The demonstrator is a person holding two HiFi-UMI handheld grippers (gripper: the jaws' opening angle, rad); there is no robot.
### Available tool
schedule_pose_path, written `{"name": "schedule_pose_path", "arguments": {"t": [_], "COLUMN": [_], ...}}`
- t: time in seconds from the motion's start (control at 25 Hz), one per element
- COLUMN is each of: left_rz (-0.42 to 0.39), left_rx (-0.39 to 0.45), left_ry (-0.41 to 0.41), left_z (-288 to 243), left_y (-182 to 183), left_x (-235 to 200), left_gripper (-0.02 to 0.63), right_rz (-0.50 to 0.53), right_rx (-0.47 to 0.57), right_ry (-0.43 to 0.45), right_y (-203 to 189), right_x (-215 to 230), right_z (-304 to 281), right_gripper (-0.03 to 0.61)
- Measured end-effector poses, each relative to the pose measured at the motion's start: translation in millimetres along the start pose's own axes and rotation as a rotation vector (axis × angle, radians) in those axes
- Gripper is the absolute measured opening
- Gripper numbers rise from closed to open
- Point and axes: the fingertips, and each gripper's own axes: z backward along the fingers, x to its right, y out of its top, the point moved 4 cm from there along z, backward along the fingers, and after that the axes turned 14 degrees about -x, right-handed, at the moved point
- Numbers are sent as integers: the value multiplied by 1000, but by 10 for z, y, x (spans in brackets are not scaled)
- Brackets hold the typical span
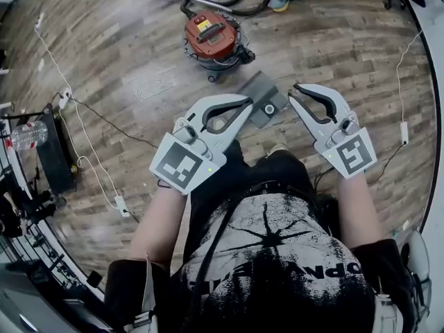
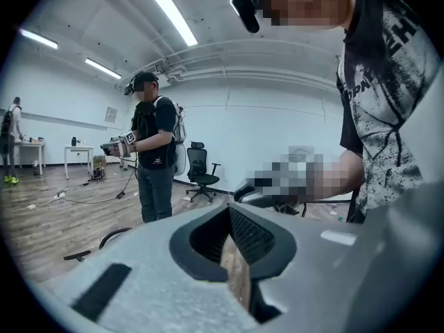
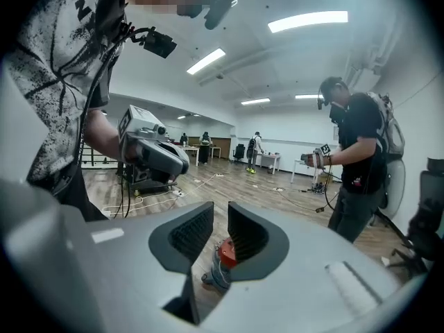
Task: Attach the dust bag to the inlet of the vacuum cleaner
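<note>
Left gripper (image 1: 248, 103): 2 jaws together, empty. Right gripper (image 1: 298, 89): jaws slightly apart, empty. Dust bag (image 1: 258, 90) lies near vacuum cleaner (image 1: 210, 37).

Vacuum cleaner (image 1: 210, 39): red drum-shaped canister with a black top handle, standing upright on the wooden floor (image 1: 125, 68). Dust bag (image 1: 263, 89): flat grey rectangle with round collar, lying just beside it.

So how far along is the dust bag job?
Done: nothing; the dust bag lies flat on the floor, apart from the vacuum cleaner. In hand: nothing; the left gripper is shut and empty, the right gripper slightly open and empty, neither touching the bag. Left: pick up the bag and fit it onto the vacuum cleaner.
</note>
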Motion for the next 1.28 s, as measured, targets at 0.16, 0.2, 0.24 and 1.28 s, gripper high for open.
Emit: {"name": "schedule_pose_path", "arguments": {"t": [0.16,0.2,0.24,1.28], "left_rz": [24,26,27,-83], "left_rx": [-4,0,3,-158], "left_ry": [-19,-24,-30,-216], "left_z": [-273,-369,-474,-3578], "left_y": [-282,-375,-482,-4071], "left_x": [-210,-243,-271,-381], "left_gripper": [5,5,5,5], "right_rz": [25,44,57,-216], "right_rx": [-104,-125,-149,-1133], "right_ry": [25,37,50,166], "right_y": [-574,-750,-949,-8103], "right_x": [151,160,158,72], "right_z": [-349,-447,-547,-3020], "right_gripper": [106,114,125,224]}}
